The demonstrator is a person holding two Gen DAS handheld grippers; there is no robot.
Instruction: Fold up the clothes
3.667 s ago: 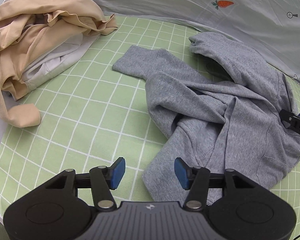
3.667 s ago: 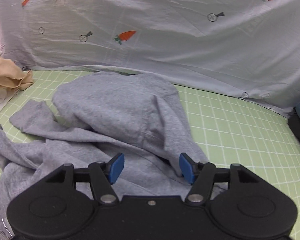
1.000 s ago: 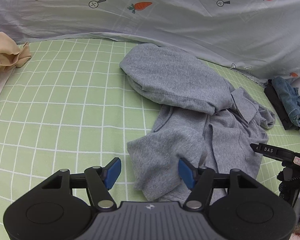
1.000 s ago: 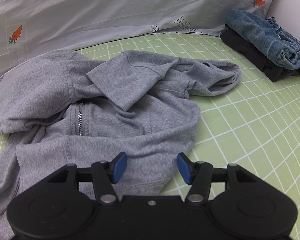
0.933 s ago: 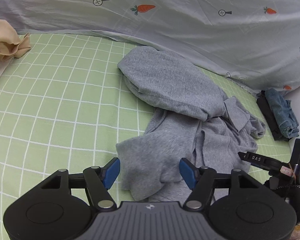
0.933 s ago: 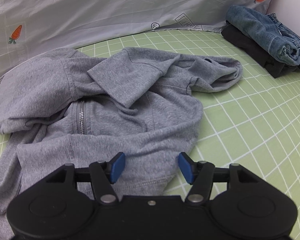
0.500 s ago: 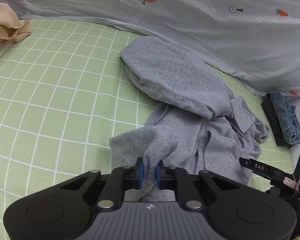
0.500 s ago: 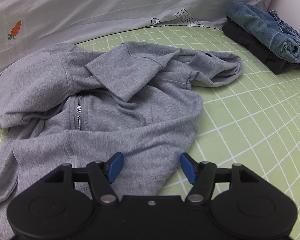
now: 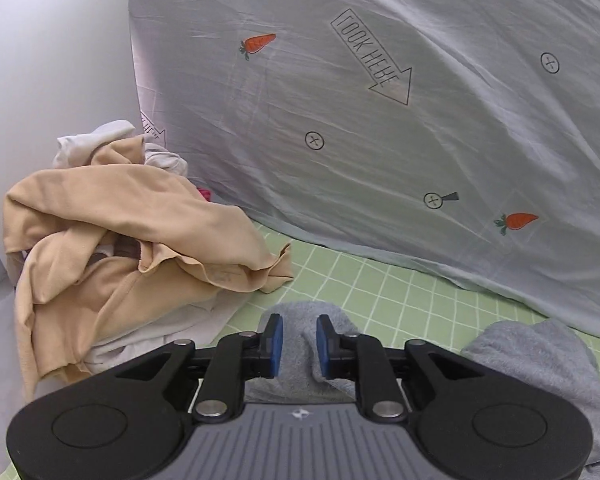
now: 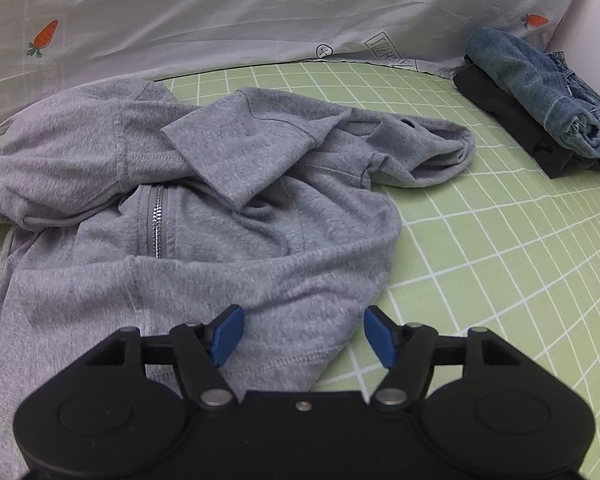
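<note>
Here, green checked bedsheet (image 10: 500, 240), carrot-print grey cover (image 9: 380, 140) behind

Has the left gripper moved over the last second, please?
Yes. The left gripper has swung left toward the beige clothes pile, dragging a bit of the grey hoodie along; its jaws are opening.

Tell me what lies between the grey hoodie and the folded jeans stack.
In the right wrist view, only bare green checked sheet lies between the grey hoodie and the folded jeans stack; nothing else sits on that stretch.
</note>
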